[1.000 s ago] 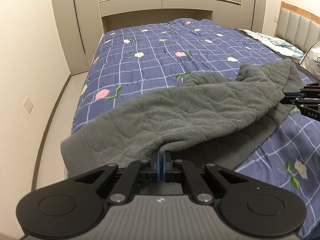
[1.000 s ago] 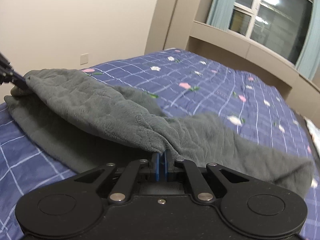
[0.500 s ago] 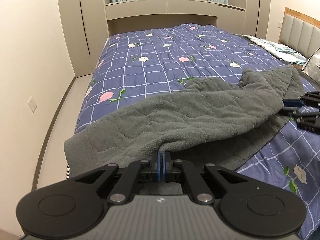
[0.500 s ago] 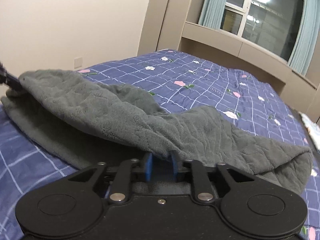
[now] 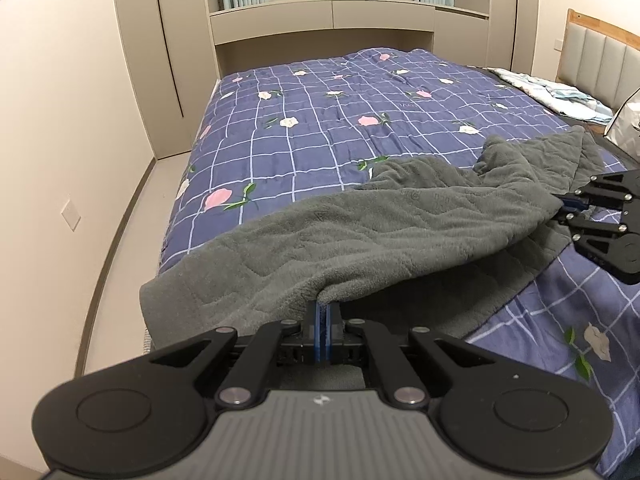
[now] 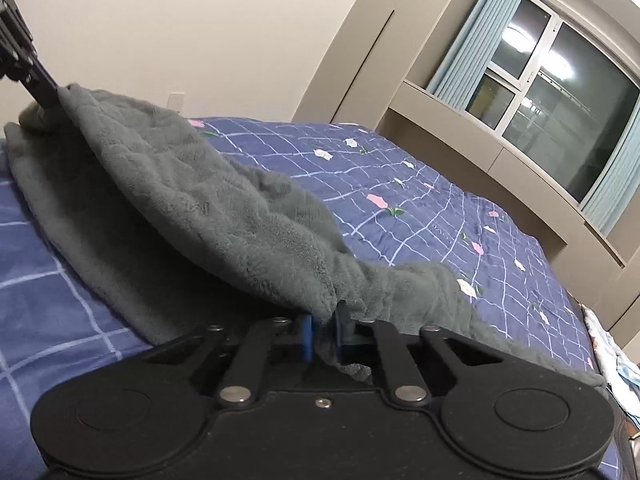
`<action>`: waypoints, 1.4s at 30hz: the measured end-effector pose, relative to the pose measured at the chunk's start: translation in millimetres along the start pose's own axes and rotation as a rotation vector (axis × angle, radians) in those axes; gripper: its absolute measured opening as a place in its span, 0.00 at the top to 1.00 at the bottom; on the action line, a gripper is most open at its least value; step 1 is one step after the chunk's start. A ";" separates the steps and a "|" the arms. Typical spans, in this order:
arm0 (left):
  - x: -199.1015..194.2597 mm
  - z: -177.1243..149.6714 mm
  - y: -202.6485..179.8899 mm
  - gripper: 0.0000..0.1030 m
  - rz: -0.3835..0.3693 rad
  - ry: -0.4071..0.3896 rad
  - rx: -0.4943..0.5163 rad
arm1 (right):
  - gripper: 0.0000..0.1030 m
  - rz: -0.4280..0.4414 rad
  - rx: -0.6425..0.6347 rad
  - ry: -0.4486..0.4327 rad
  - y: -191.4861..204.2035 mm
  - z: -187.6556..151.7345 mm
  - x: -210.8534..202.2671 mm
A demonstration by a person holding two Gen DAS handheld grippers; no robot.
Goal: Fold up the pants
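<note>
The grey fleece pants lie across the near part of the bed, one layer folded over another. My left gripper is shut on the edge of the upper layer and holds it just above the lower layer. My right gripper has its jaws apart, with the pants edge loose between them. In the left wrist view the right gripper sits at the pants' far right end. In the right wrist view the left gripper shows at the far left, clamped on the cloth.
The bed has a blue checked quilt with flowers. A light folded cloth and a padded headboard are at the right. A wall and floor strip run along the bed's left side. Cabinets and a window stand beyond.
My right gripper has opened and let go of the pants edge. Both grippers have lowered the folded layer toward the bed. The left gripper stays clamped.
</note>
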State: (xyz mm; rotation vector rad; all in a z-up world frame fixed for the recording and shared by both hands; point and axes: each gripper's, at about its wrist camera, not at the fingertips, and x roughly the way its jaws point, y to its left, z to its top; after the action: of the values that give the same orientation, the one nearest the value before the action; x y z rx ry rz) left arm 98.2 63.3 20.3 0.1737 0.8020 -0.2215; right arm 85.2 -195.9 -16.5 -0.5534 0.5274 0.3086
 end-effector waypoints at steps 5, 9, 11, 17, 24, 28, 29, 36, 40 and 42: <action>3.4 -15.6 -5.8 0.99 -0.010 0.036 0.004 | 0.92 0.031 -0.066 0.030 2.0 -3.9 -16.6; 25.5 -26.4 -11.9 0.99 -0.010 0.100 0.012 | 0.92 0.056 -0.068 0.086 7.9 -16.1 -2.1; 32.9 -27.9 -12.5 0.98 -0.006 0.122 -0.005 | 0.88 0.064 -0.035 0.109 8.8 -20.7 8.0; 33.0 -23.6 -9.9 0.65 -0.037 0.146 -0.068 | 0.60 0.072 0.052 0.089 2.6 -23.8 6.4; 30.5 -4.8 -39.7 0.05 -0.032 0.063 -0.060 | 0.02 0.006 0.325 0.036 -48.5 -49.1 -26.5; 38.7 10.6 -69.6 0.01 -0.028 0.003 -0.010 | 0.01 -0.071 0.521 0.054 -102.5 -75.7 -36.5; 42.3 14.8 -76.4 0.01 -0.033 -0.002 -0.002 | 0.01 -0.084 0.587 0.064 -118.7 -85.0 -37.1; 72.0 33.5 -115.2 0.01 -0.091 0.019 0.024 | 0.01 0.041 1.072 0.079 -188.3 -153.9 -17.8; 78.3 34.1 -123.6 0.01 -0.094 0.030 0.032 | 0.00 0.052 1.153 0.005 -200.6 -162.6 1.4; 79.9 32.9 -123.7 0.01 -0.090 0.040 0.029 | 0.01 0.038 1.195 -0.045 -210.9 -162.8 9.6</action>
State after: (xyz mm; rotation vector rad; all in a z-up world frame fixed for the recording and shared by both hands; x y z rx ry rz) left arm 142.6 -74.0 -24.0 0.1701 0.8472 -0.3155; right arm 116.8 -458.2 -52.0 0.6205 0.5805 0.0042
